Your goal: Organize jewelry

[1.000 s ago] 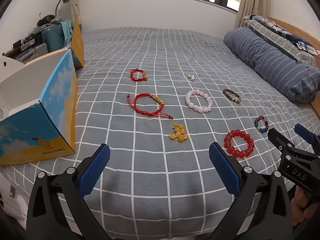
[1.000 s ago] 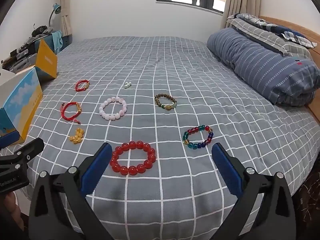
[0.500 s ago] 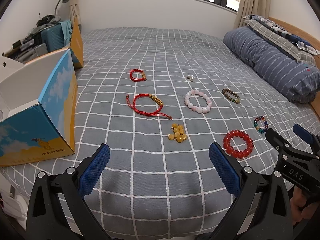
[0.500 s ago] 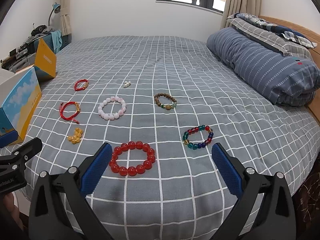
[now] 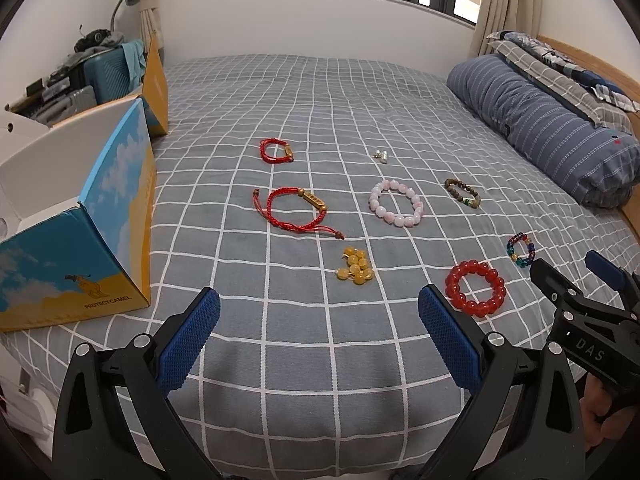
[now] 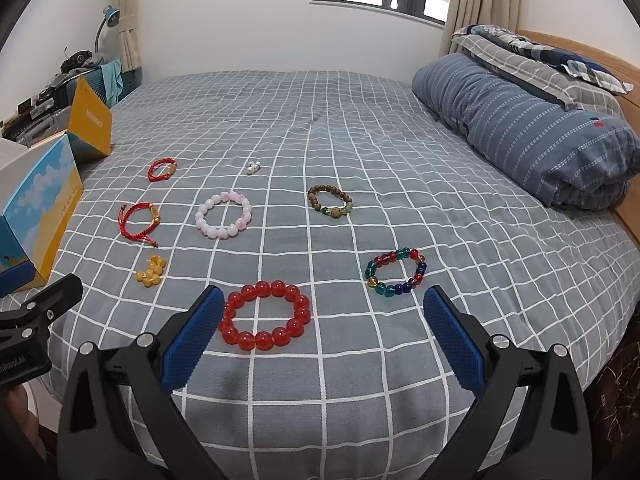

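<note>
Several bracelets lie spread on the grey checked bed. A red bead bracelet lies just ahead of my right gripper, beside its left pad; it also shows in the left wrist view. A multicolour bead bracelet, brown bead bracelet, pink bead bracelet, yellow beads, two red cord bracelets and small pearl earrings lie further out. My left gripper is open and empty near the bed's front edge. My right gripper is open and empty.
An open blue and yellow cardboard box stands on the bed's left edge. A rolled striped duvet and pillows lie along the right side. Luggage and clutter sit beyond the box at the far left.
Both grippers have drifted slightly; the right one has come a little closer to the red bead bracelet. Nothing has been picked up.
</note>
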A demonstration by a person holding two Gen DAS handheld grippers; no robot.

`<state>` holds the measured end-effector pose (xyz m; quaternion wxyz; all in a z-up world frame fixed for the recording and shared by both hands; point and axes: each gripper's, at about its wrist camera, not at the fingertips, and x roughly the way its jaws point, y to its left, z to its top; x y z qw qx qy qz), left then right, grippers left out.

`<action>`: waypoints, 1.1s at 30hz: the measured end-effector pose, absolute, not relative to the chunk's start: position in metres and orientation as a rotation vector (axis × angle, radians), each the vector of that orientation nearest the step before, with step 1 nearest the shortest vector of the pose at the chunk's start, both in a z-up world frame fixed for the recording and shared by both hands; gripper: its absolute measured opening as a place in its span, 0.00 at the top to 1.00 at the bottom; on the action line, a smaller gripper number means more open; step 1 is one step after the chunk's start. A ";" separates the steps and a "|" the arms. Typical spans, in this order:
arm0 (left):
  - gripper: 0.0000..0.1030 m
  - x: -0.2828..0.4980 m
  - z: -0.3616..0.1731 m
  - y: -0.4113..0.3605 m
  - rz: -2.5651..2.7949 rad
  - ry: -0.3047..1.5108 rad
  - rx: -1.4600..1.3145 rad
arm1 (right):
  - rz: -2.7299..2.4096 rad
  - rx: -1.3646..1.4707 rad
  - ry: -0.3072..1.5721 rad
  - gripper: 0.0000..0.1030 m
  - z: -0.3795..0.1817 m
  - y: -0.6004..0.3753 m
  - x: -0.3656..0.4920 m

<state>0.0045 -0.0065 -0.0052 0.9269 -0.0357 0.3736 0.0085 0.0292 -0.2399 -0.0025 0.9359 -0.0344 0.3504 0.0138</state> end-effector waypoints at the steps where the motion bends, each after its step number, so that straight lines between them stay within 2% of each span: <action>1: 0.05 0.004 -0.005 -0.007 0.017 0.767 -0.073 | 0.027 -0.071 0.716 0.07 -0.002 -0.240 0.029; 33: 0.05 0.002 -0.004 -0.009 0.039 0.773 -0.045 | 0.017 -0.065 0.733 0.07 -0.005 -0.241 0.030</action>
